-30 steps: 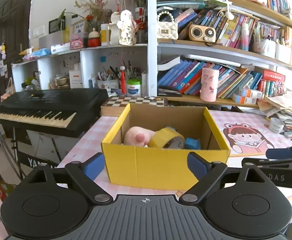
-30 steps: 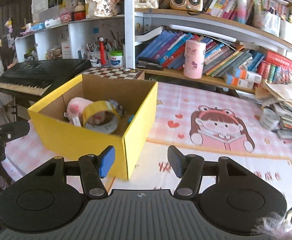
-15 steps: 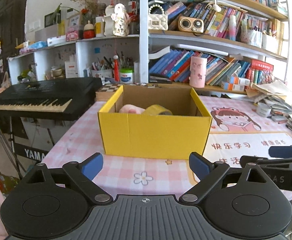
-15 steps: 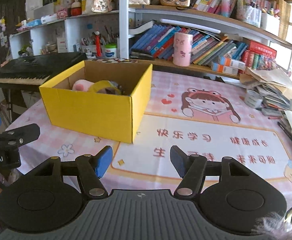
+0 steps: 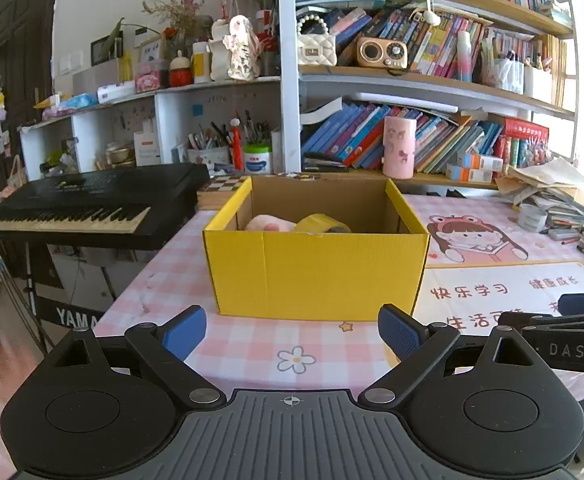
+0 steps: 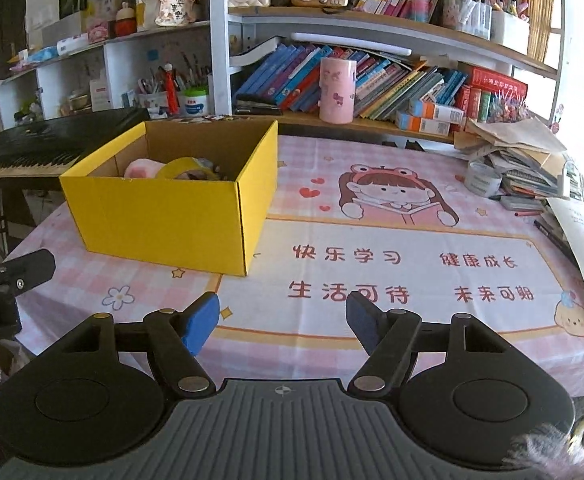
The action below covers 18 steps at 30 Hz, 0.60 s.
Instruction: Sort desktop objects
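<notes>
A yellow cardboard box point(image 5: 316, 272) point(image 6: 164, 216) stands on the pink checked tablecloth. Inside it lie a pink plush toy point(image 5: 268, 224) point(image 6: 142, 168) and a yellow roll of tape point(image 5: 322, 224) point(image 6: 180, 168). My left gripper point(image 5: 292, 334) hangs in front of the box, back from its near wall, open wide with nothing between its fingers. My right gripper point(image 6: 282, 322) is over the printed mat point(image 6: 392, 272) to the right of the box; its jaws are opening and nothing is between them. The right gripper's finger point(image 5: 564, 320) shows at the right edge of the left wrist view.
A black keyboard point(image 5: 92, 208) stands left of the table. Bookshelves point(image 5: 412, 140) run along the back, with a pink cup point(image 6: 337, 90) on the low shelf. A stack of papers point(image 6: 520, 148), a tape roll point(image 6: 482, 178) and pens lie at the table's right.
Both grippers have drawn back from the box toward the table's near edge, so it looks smaller and farther. The right gripper's fingers have spread wider. The left gripper's fingers stayed spread.
</notes>
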{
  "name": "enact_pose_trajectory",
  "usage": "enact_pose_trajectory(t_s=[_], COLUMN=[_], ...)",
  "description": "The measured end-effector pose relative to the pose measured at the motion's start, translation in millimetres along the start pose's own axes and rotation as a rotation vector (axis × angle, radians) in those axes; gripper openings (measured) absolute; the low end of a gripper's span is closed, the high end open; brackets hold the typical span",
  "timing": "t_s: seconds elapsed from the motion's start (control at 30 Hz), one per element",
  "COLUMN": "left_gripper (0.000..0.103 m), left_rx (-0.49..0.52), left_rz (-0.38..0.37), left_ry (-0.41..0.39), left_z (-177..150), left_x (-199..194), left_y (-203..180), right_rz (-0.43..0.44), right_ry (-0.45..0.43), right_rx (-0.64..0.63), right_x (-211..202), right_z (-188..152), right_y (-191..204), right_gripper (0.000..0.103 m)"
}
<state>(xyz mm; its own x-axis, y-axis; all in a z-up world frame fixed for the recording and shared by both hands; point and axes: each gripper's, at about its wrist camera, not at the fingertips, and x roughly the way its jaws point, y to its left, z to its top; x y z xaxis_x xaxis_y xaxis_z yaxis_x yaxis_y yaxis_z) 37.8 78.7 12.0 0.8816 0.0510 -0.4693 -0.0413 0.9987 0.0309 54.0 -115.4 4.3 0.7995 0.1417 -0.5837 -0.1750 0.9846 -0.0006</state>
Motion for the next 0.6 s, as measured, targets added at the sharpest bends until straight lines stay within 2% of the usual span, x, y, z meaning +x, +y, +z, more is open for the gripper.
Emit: enact_pose_trajectory(t_s=[0.6], left_gripper=[0.095], left_rx=[0.088], left_rz=[-0.096], left_ry=[0.042], left_z=[-7], left_x=[5], left_y=[-43], right_rz=[-0.062], right_ry=[0.032], right_rx=[0.05], right_x=[0], right_z=[-9], right_y=[-31], right_gripper=[0.07])
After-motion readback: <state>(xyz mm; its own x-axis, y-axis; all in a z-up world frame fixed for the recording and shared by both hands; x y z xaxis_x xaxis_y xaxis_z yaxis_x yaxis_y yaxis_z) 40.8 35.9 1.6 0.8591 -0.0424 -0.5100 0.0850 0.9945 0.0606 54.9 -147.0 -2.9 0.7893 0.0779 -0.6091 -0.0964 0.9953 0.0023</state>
